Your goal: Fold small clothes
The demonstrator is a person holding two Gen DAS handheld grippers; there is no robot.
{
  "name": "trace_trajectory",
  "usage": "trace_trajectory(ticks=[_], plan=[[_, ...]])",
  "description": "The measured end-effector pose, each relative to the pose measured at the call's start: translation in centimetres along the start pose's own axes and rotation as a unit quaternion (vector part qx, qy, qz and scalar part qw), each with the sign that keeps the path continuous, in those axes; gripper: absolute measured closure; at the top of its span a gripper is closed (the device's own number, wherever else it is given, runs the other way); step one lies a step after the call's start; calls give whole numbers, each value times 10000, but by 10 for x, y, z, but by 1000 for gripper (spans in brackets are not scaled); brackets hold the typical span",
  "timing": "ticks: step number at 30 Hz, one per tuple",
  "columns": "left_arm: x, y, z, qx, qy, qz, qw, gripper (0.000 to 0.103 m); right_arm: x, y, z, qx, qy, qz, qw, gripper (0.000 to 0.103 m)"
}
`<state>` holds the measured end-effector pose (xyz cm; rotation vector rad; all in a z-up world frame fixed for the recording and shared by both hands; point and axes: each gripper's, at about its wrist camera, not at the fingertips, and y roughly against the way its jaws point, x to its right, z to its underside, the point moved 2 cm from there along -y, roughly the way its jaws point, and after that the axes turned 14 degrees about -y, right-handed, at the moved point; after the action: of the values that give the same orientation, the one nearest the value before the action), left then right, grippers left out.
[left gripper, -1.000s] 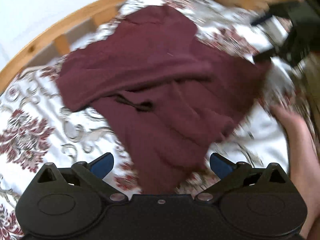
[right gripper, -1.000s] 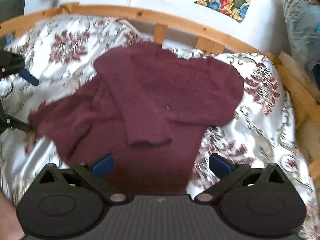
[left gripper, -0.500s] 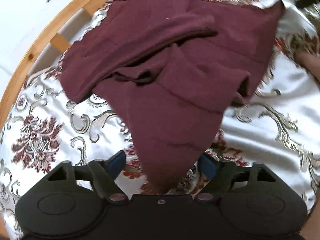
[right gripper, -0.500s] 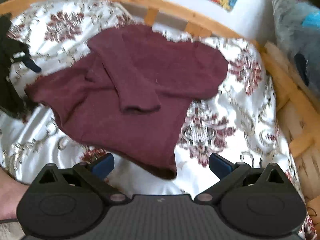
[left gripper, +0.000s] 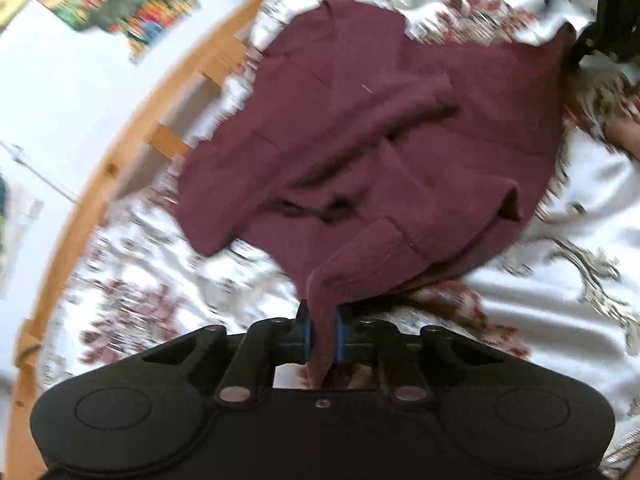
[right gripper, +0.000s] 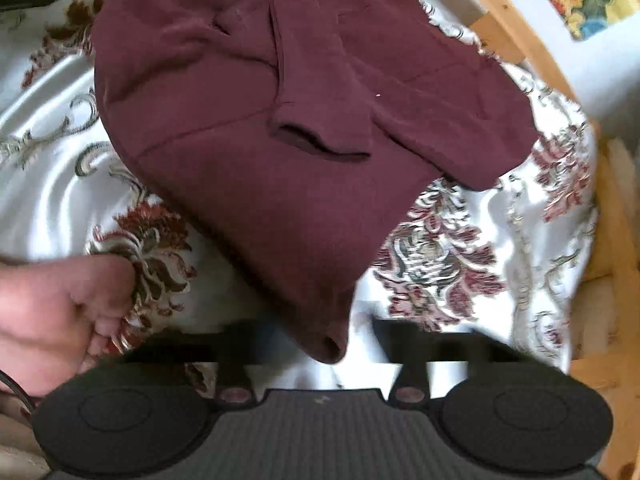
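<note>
So the maroon sweater is lying spread out on the bedspread, white satin with red flower patterns, up toward the wooden bed rail. One sleeve is folded across the body, cuff facing the near edge. The left gripper is closing, and its blue pads already pinch a hem corner of the sweater. The right gripper is blurry; its fingers look drawn together right at the other hem corner, though I can't tell if they've actually got the cloth. A bare foot rests on the bedspread beside it.
</note>
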<state>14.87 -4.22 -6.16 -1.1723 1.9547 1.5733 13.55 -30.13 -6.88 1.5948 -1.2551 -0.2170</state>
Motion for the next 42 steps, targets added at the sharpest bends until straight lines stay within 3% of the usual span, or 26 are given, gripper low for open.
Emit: trace_trajectory(ticks=[3,10,17,22,27,33,36,42], plan=[[-16,17,-2,159,12,-348,9993,93,11,8,2,222,-283,-172,9992,92],[-26,64,-10,337,-243,-344,9985,94,29,71,16,1191,-693,168,9903,93],[-14,121,-3,362,-378,117,9986,94,31,140,50,1730,-1085,298,9785,94],[-6,160,8,369,86,645,9972,94,23,178,79,1775,-1388,120,9742,94],[-7,184,14,471,574,910,9931,94,22,205,90,1835,-1646,54,9691,94],[-39,164,-1,509,1412,615,9868,93,44,191,62,2170,-1872,199,9579,94],[-66,140,-12,537,1902,442,9793,93,57,173,38,2386,-1947,399,9506,94],[-107,79,-32,332,2263,14,9735,93,82,123,-17,2683,-2191,791,9347,94]])
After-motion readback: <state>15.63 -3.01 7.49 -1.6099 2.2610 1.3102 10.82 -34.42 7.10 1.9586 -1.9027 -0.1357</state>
